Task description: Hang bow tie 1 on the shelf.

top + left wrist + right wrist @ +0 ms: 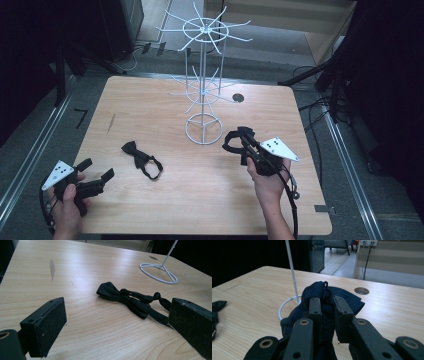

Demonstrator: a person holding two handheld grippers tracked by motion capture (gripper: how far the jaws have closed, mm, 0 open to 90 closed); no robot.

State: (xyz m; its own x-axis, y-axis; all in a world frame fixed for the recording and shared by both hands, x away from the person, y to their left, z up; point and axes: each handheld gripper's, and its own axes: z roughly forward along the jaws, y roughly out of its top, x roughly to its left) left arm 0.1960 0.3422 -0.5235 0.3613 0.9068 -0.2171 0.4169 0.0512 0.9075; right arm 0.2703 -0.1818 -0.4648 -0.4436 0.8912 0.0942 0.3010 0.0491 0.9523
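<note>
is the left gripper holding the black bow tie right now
No, the left gripper has its jaws wide open and the black bow tie lies flat on the table beyond them.

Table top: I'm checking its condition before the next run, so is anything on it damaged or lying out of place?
A pale scuff mars the wood of the table near its left edge, like scraped finish. The black bow tie lies loose with its strap sprawled, not hung on the white wire rack. Nothing else stands out.
</note>
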